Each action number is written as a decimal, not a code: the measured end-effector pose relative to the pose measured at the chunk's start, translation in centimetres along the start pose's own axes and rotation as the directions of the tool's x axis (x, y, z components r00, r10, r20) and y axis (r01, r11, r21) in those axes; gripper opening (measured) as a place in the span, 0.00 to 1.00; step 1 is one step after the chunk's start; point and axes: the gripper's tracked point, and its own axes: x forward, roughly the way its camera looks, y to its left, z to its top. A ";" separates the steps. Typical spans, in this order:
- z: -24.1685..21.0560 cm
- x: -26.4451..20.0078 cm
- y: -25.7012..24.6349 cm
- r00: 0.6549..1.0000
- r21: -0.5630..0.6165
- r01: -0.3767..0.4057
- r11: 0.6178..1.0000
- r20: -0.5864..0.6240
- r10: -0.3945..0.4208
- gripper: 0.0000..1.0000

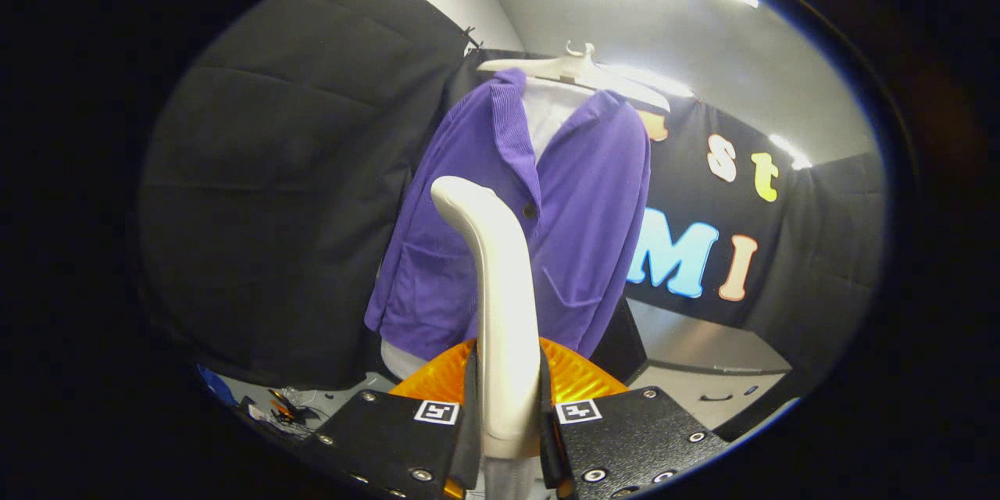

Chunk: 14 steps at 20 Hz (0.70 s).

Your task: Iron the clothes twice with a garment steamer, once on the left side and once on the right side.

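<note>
A purple jacket (539, 234) hangs over a white shirt (551, 113) on a white hanger (578, 70), beyond my fingers. My gripper (506, 414) is shut on the cream handle of the garment steamer (500, 289), which rises between the fingers and curves toward the jacket's left front panel. The steamer's orange ribbed body (574, 375) sits just ahead of the fingers, below the jacket's hem. The steamer's head is short of the cloth; contact cannot be judged.
Black booth cloth (297, 195) hangs left of and behind the jacket. A pale table surface (703, 391) lies below on the right, and small clutter with cables (277, 410) lies low on the left.
</note>
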 end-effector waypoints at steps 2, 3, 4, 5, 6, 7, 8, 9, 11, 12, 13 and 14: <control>2.9 1.2 -0.1 0.998 -0.046 0.031 0.998 0.060 -0.028 0.30; 4.1 1.9 0.0 0.995 -0.053 0.043 0.998 0.088 -0.039 0.30; 5.4 2.8 0.2 0.992 -0.048 0.053 0.997 0.114 -0.047 0.30; 6.5 3.3 0.4 0.989 -0.045 0.064 0.997 0.136 -0.057 0.30; 8.2 3.9 0.4 0.984 -0.046 0.082 0.996 0.161 -0.074 0.30; 9.5 4.3 0.3 0.979 -0.046 0.098 0.994 0.182 -0.088 0.30; 10.6 4.7 0.4 0.974 -0.038 0.108 0.993 0.203 -0.098 0.30; 11.7 5.2 0.6 0.970 -0.030 0.111 0.993 0.220 -0.102 0.30; 13.5 5.9 0.9 0.961 -0.040 0.134 0.990 0.249 -0.120 0.30; 14.3 6.4 1.0 0.956 -0.048 0.152 0.987 0.263 -0.134 0.30; 14.7 6.9 1.1 0.952 -0.055 0.163 0.985 0.270 -0.142 0.30; 15.0 7.6 1.2 0.951 -0.063 0.172 0.983 0.270 -0.149 0.30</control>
